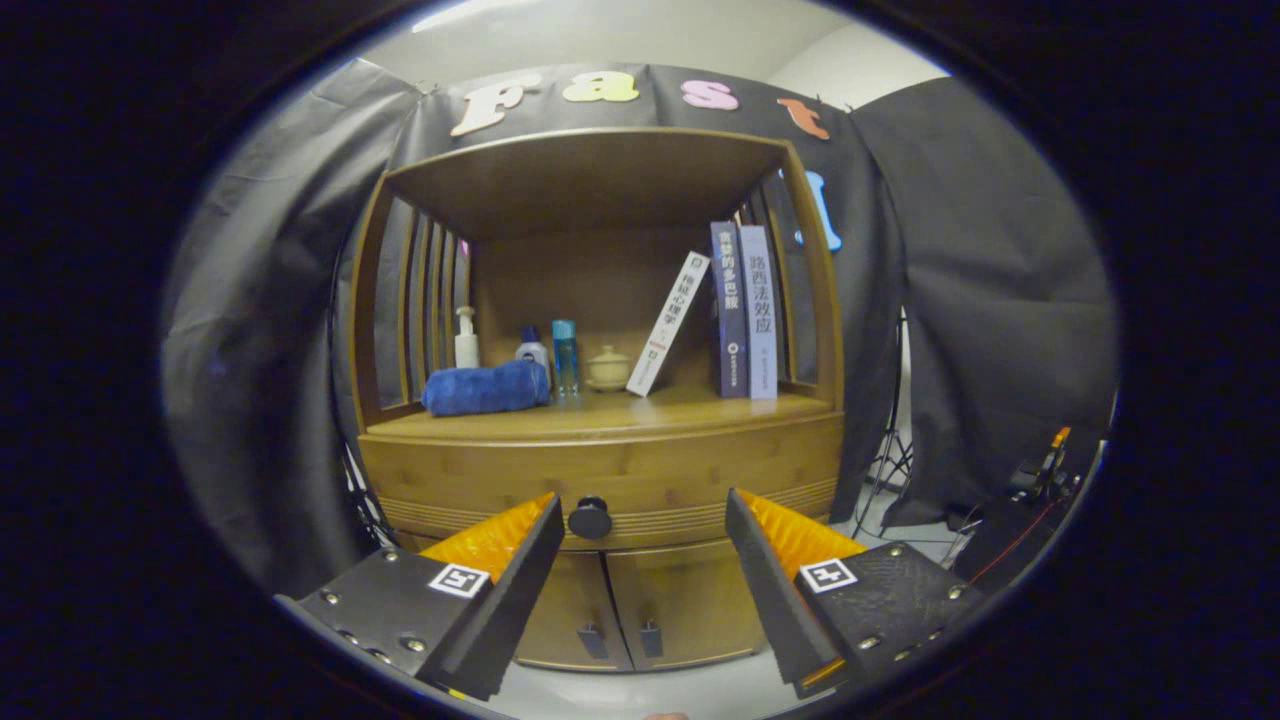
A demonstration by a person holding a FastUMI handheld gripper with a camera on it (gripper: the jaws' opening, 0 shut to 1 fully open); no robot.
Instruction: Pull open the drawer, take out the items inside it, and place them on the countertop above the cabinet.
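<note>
claw wide open, drawer knob dead ahead

while the claw (645,545) hangs in front of the bamboo cabinet (600,470), its two fingers stand spread wide with nothing gripped between them. just ahead, nearer the left finger than the right, sits the dark round knob (590,518) of the drawer (640,480), and that drawer front looks shut flush. below it, between the fingers, two lower doors (625,600) show small dark handles. beyond the fingers, up on the countertop (690,408), a rolled blue towel (486,388) lies to the left, with a white pump bottle (466,340), a blue bottle (565,356) and a small lidded pot (608,368) behind it. further right, one book (668,322) leans against two upright books (744,310).
</note>
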